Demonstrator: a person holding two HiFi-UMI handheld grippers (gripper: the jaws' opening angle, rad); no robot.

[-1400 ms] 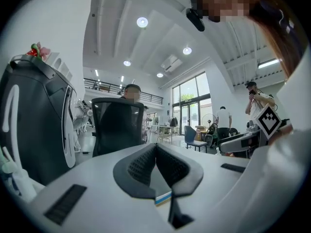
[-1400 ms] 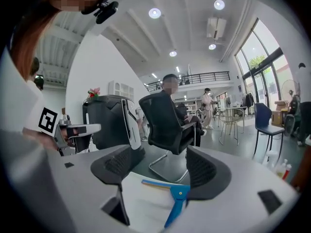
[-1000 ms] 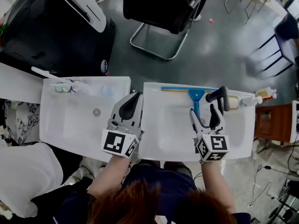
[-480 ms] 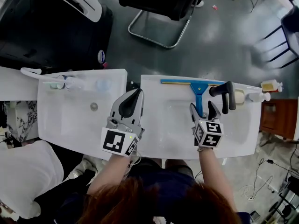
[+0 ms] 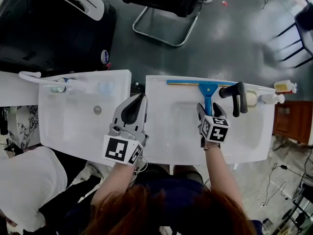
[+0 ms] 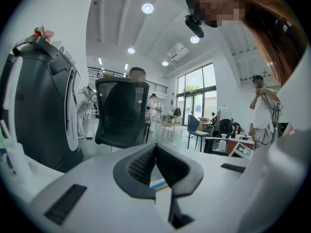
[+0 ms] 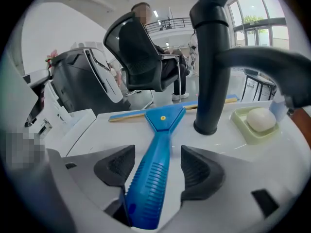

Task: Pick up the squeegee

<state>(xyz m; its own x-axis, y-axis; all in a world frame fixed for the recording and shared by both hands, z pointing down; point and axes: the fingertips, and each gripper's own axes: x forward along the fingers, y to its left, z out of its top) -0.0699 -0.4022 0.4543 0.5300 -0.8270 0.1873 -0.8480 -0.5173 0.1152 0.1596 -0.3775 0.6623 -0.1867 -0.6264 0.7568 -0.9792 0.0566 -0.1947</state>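
Note:
The blue squeegee (image 5: 207,95) lies on the right white basin (image 5: 171,131), its blade along the far rim and its ribbed handle (image 7: 154,169) pointing back at me. My right gripper (image 5: 209,111) tilts down over that handle, one jaw on each side. In the right gripper view the jaws of the right gripper (image 7: 158,171) are closing, with a gap still showing between each pad and the handle. My left gripper (image 5: 138,101) hovers over the seam between the two basins, pads together on nothing; the left gripper view shows the left gripper (image 6: 155,158) closed the same way.
A black faucet (image 5: 237,97) stands just right of the squeegee head, with a soap dish (image 5: 250,100) and a white bottle (image 5: 270,100) beyond it. The left basin (image 5: 73,126) carries cups (image 5: 63,86) at its far edge. An office chair (image 5: 166,4) stands behind the basins.
My right gripper has dropped and tipped downward onto the squeegee handle, and its jaws have narrowed a little. The left gripper has sunk slightly.

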